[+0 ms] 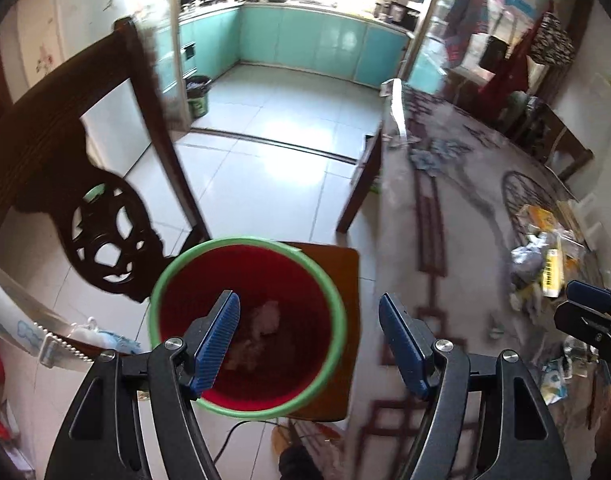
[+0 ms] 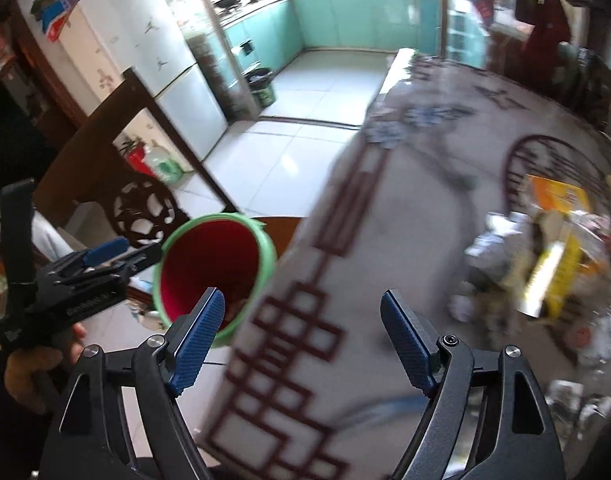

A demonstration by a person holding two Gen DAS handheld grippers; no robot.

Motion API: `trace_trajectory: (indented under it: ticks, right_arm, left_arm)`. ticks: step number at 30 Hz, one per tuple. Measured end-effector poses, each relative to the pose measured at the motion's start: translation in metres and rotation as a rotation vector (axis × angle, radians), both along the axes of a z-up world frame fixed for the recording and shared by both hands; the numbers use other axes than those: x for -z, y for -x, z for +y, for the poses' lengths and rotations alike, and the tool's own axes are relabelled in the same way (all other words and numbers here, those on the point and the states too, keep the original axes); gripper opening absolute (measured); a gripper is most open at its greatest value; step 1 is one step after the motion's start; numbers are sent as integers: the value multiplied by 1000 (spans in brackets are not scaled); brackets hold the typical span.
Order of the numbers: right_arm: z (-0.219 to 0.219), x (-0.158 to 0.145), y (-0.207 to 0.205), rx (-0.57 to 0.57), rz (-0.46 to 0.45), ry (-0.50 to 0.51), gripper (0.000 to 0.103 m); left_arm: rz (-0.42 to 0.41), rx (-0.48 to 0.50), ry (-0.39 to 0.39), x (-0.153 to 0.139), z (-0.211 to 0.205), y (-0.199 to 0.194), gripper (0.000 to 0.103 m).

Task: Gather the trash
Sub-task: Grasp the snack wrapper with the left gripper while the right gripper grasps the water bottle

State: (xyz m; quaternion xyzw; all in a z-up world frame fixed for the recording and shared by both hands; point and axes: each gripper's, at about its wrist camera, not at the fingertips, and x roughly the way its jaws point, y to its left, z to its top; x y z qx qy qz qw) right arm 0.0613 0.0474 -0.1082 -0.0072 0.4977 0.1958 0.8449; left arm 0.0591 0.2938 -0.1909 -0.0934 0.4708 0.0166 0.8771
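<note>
A red bin with a green rim (image 1: 247, 336) stands on a wooden chair seat beside the table; crumpled scraps lie at its bottom. It also shows in the right wrist view (image 2: 213, 264). My left gripper (image 1: 309, 344) is open and empty, hovering over the bin's right rim. My right gripper (image 2: 305, 340) is open and empty over the table's left edge. A pile of trash (image 1: 545, 264) with wrappers and a yellow box lies on the table's right side; it also shows in the right wrist view (image 2: 545, 256). The left gripper appears at the left of the right wrist view (image 2: 105, 258).
The table (image 2: 405, 208) has a grey patterned cloth. A carved dark wooden chair back (image 1: 65, 184) rises left of the bin. A green bucket (image 1: 197, 96) stands on the tiled floor by the kitchen door. A fridge (image 2: 145, 72) stands at the left.
</note>
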Motion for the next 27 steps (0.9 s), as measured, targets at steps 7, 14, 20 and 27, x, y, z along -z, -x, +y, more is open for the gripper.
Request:
trace_trajectory:
  ticks: [7, 14, 20, 27]
  right_arm:
    - [-112, -13, -1, 148, -39, 43, 84]
    - [-243, 13, -17, 303, 60, 137, 86]
    - [-301, 64, -33, 318, 227, 136, 86]
    - [-311, 94, -40, 254, 310, 132, 85]
  left_arm:
    - [-32, 88, 25, -18, -83, 8, 72]
    - [9, 225, 68, -16, -190, 24, 72]
    - [57, 465, 98, -6, -284, 48, 72]
    - [175, 597, 110, 21, -333, 59, 72]
